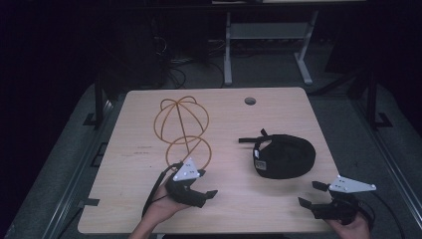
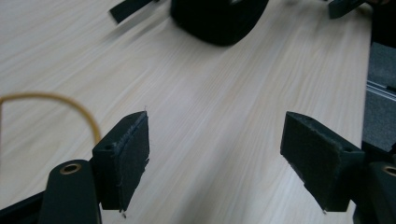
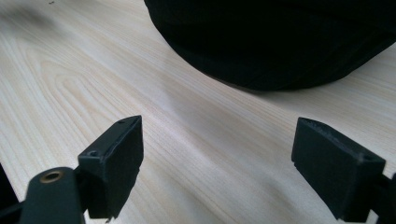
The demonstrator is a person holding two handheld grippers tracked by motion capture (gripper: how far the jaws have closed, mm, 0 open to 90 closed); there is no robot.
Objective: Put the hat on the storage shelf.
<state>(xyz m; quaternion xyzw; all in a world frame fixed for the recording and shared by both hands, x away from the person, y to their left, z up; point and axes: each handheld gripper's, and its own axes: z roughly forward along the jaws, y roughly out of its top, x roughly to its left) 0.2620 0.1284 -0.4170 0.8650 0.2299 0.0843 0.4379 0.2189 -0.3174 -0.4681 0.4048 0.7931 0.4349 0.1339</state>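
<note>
Black cap [image 1: 284, 156], right of table centre, crown up, strap end pointing left.

My right gripper [image 1: 315, 195] sits just near-right of it, jaws spread wide, nothing held; my left gripper [image 1: 205, 185], likewise gaping and empty, lies farther off beside the wire cap frame [image 1: 182, 130]. Bare table [image 1: 234, 209] lies between; the right edge is near.

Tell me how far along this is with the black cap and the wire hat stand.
Nothing looks done yet. The black cap lies on the table, apart from the yellow wire hat stand. The left gripper and the right gripper both hover open and empty near the front edge. Picking up the cap, likely to set it on the stand, is all left.
</note>
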